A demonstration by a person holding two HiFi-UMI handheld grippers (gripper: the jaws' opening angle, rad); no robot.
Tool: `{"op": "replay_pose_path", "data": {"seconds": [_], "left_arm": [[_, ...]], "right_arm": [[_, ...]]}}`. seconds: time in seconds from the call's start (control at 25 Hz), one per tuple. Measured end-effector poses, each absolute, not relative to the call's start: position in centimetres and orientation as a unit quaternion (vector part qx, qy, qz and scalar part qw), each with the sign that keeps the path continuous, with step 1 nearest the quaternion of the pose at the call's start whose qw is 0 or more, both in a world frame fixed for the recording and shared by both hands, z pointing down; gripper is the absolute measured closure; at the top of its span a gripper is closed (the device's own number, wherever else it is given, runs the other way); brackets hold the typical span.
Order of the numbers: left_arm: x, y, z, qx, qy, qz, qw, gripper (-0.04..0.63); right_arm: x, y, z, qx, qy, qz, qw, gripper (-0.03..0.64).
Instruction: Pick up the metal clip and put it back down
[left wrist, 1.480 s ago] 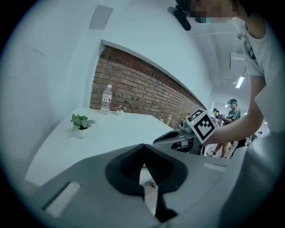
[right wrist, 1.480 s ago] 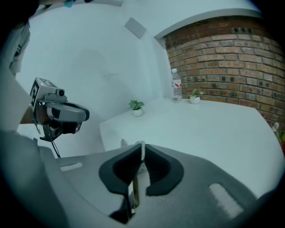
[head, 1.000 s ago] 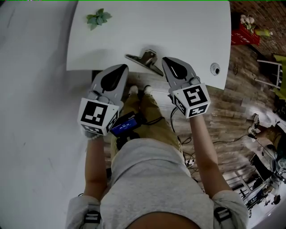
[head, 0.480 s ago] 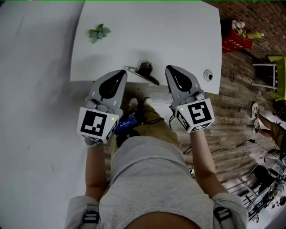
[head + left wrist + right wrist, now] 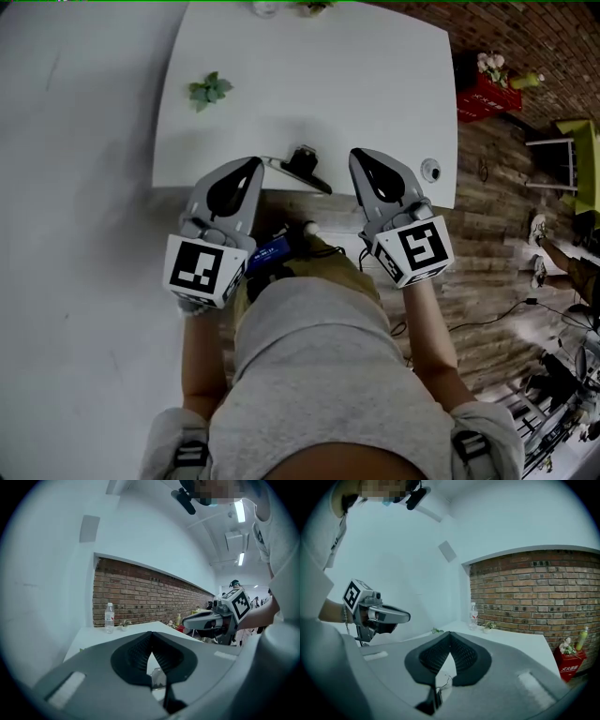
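Steep look down from head cam: white table (image 5: 375, 84) on wood-plank floor, brick wall (image 5: 534, 592) behind it in the gripper views. At table's near edge, person in grey tee (image 5: 319, 375), one handheld tool per hand.

Left gripper (image 5: 255, 165) and right gripper (image 5: 358, 156) side by side, tips about at the near edge. Both raised vs. a sec ago, no longer low and close in beside the clip. Fingers of each pressed together, ribbed pads meeting at the tip, nothing pinched btwn them; plain in both gripper views.

Metal clip (image 5: 302, 167) lying on table at near edge, btwn the two tips, thin end just beside left tip, touching neither by the look of it. Same spot on the tabletop as a sec ago.

Further back: green sprig (image 5: 208, 90) on left part of table, well apart from clip; water bottle (image 5: 109, 617) at far edge; small round item (image 5: 430, 170) at near right corner, too small to ID.

Judgement: clip down, both tools empty and lifted clear, so either put-down finished or pick-up not yet begun; not decidable from here. If still to do: jaws open first, then down onto clip's raised handle. Thin metal so near the edge, likely to skid off if nudged.
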State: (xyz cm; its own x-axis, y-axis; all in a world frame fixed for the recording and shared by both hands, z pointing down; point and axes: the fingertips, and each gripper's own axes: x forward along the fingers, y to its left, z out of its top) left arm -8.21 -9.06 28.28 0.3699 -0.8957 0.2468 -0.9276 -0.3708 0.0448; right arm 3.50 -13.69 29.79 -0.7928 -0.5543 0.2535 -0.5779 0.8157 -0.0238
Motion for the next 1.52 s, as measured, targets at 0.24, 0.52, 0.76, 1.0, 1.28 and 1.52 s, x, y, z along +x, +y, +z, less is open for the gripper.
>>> {"op": "replay_pose_path", "data": {"seconds": [0.24, 0.52, 0.76, 1.0, 1.28, 1.52], "left_arm": [[-8.56, -9.53, 28.11, 0.823, -0.555, 0.088, 0.084, 0.584], [-8.29, -9.82, 27.8, 0.825, -0.553, 0.086, 0.083, 0.584], [-8.16, -9.92, 27.77, 0.825, -0.551, 0.087, 0.084, 0.584], [-8.16, -9.91, 27.86, 0.826, -0.551, 0.084, 0.085, 0.584], [-8.28, -9.97, 27.8, 0.826, -0.552, 0.082, 0.083, 0.584], [-8.26, -9.82, 28.05, 0.826, -0.552, 0.081, 0.083, 0.583]], "right_arm": [[3.46, -14.17, 29.47, 0.304, -0.945, 0.048, 0.112, 0.618], [3.56, -14.38, 28.96, 0.306, -0.945, 0.045, 0.11, 0.618], [3.55, -14.38, 28.82, 0.308, -0.944, 0.043, 0.111, 0.618], [3.42, -14.2, 28.85, 0.308, -0.944, 0.04, 0.113, 0.618], [3.19, -14.11, 28.88, 0.305, -0.945, 0.038, 0.114, 0.618], [3.11, -13.99, 28.74, 0.304, -0.945, 0.037, 0.114, 0.618]]}}
